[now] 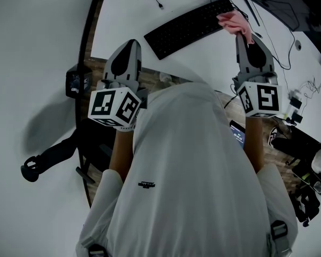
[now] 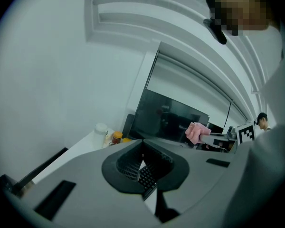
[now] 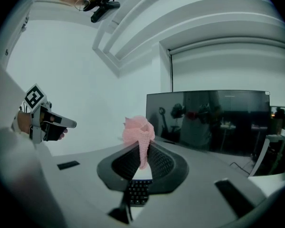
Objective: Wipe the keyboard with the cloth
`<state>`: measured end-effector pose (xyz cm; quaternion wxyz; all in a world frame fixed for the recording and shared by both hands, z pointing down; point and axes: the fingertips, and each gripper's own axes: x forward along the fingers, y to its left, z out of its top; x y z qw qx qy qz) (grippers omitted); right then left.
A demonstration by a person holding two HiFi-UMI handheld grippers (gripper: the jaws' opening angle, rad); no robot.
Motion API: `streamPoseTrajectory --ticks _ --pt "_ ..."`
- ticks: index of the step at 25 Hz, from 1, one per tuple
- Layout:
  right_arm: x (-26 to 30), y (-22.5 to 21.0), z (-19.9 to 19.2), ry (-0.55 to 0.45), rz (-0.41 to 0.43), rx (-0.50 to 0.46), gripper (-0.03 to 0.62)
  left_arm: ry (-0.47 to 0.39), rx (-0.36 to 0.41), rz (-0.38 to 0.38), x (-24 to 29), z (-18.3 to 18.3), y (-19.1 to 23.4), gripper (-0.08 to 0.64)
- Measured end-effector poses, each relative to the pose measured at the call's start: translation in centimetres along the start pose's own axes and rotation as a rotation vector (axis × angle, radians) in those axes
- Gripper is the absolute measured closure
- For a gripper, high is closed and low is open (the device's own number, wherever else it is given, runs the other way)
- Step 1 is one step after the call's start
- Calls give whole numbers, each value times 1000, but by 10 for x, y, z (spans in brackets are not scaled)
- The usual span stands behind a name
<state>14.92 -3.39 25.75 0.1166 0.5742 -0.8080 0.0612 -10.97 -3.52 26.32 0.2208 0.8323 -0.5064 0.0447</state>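
Got the pink cloth (image 1: 236,23) pinched in the right gripper (image 1: 245,36), clamped tight, with a bunched wad sticking up past the tips. Confirmed from the right gripper view: cloth (image 3: 137,133) squeezed in the right gripper (image 3: 142,158), one strand hanging down into the gap. Sitting over the right end of the black keyboard (image 1: 191,27); can't tell whether touching or just clear. Seeing the keyboard (image 3: 138,192) directly below through the jaw gap. Reading the left gripper (image 1: 131,44) as closed with nothing in it. Same from the left gripper view: left gripper (image 2: 142,148) pressed together at the tips, only a sliver of keyboard (image 2: 147,176) showing underneath. Parked near the keyboard's left end by the front edge of the white desk (image 1: 123,15), not touching, well apart from the cloth. Keyboard laid diagonally on the desk, in front of a dark monitor (image 3: 213,120). Also spotting a white bottle (image 2: 101,129) and a small orange-topped jar (image 2: 116,137) side by side left of the monitor, plus cables (image 1: 275,15) trailing right of the keyboard.
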Motion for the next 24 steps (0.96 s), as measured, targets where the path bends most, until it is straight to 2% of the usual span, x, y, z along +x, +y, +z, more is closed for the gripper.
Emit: streamPoseTrajectory --ticks 24 --pt "5 18 7 0 33 -2 554 7 -9 3 -6 -3 7 540"
